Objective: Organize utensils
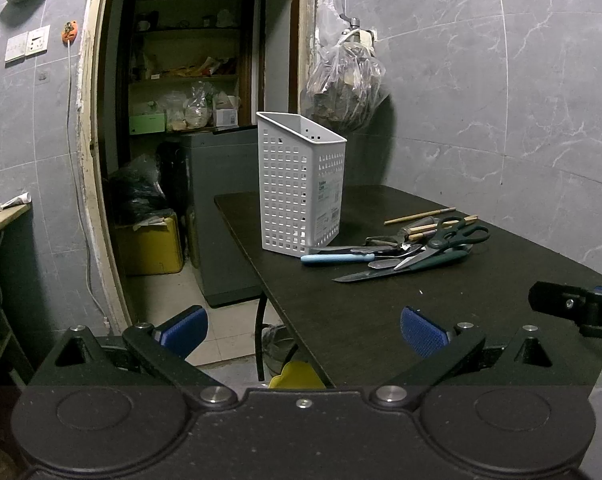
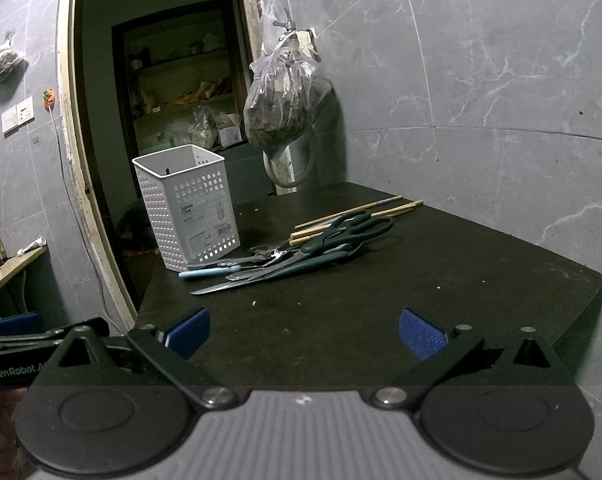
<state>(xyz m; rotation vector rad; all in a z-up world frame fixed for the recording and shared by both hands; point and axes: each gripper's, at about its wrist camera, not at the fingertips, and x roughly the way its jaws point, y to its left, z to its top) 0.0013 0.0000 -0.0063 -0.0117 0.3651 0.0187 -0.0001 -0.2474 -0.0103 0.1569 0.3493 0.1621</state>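
On the dark table [image 2: 421,280], at twelve o'clock, the tangled pile of metal utensils [image 2: 301,248] lies beside the white perforated plastic basket [image 2: 189,208]. Left gripper [image 1: 304,330] and right gripper [image 2: 305,330] are both spread apart, empty. Pulling one piece may drag others off.

Matt dark table [image 2: 421,280], perforated white plastic basket [image 2: 189,204], wooden chopsticks [image 2: 381,206].
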